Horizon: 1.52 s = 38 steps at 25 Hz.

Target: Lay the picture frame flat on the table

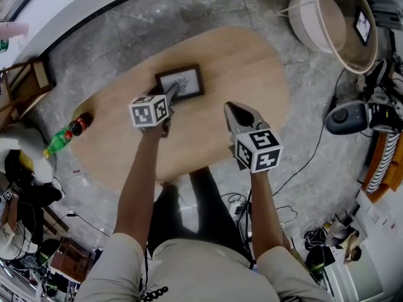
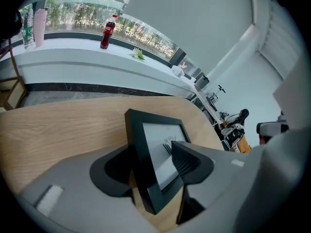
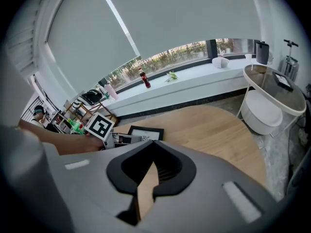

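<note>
Left tongs (image 1: 171, 96) reach to the near edge of the picture frame (image 1: 181, 82), which sits just above centre in the head view, on the tabletop (image 1: 252, 61). In the left gripper view the tongs (image 2: 153, 161) stand spread wide with the frame's (image 2: 154, 141) near corner between them. A dark gap shows on the picture's left side, and I judge that neither pad is pressing. Reading: the frame is let go, not pinched, since it already appears to lie face up and flat against the wood. The task looks done or all but done.

Right tongs (image 1: 230, 109) hang over bare tabletop at centre right, well apart from the frame. In their own view they (image 3: 146, 178) are pressed nearly together, with only a sliver of wood showing and nothing in them. Judged idle, kept clear of the working side.

Frame: rectangular, plain black border, pale sheet under the glazing with a small dark drawing too small to identify. The right gripper view shows it (image 3: 146, 132) at centre left, lying low on the wood.
</note>
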{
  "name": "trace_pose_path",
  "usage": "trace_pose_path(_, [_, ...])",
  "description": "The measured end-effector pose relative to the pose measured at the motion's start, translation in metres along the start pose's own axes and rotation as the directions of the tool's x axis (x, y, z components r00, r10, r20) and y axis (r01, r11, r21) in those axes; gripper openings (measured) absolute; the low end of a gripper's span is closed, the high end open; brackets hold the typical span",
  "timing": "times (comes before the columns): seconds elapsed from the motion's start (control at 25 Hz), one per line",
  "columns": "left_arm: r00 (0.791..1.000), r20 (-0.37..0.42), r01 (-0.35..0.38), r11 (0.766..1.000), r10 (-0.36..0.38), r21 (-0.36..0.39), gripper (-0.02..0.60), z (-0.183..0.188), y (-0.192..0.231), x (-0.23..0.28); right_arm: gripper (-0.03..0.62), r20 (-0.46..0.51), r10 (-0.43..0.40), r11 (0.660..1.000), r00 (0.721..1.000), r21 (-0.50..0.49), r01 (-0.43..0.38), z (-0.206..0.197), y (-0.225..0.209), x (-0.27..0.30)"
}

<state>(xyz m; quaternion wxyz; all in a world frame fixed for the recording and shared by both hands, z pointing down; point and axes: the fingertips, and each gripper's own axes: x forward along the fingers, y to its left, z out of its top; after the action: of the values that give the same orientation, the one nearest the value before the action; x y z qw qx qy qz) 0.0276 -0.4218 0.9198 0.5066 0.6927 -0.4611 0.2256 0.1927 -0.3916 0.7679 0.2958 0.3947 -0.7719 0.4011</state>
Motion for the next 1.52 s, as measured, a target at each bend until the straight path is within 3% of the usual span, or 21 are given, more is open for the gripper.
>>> trace_pose_path(1.0, [0.999,0.018,-0.032,0.999,0.033,-0.022,0.276,-0.018,0.010,-0.014,0.003,-0.019,-0.040,0.999,0.999,-0.013,0.039,-0.015,0.005,-0.008])
trace_pose_path(1.52, [0.999,0.040,-0.025,0.995,0.029,-0.095,0.275,-0.036,0.022,-0.051,0.005,0.027,-0.080,0.996,0.996,-0.029,0.080,-0.012,0.026,-0.035])
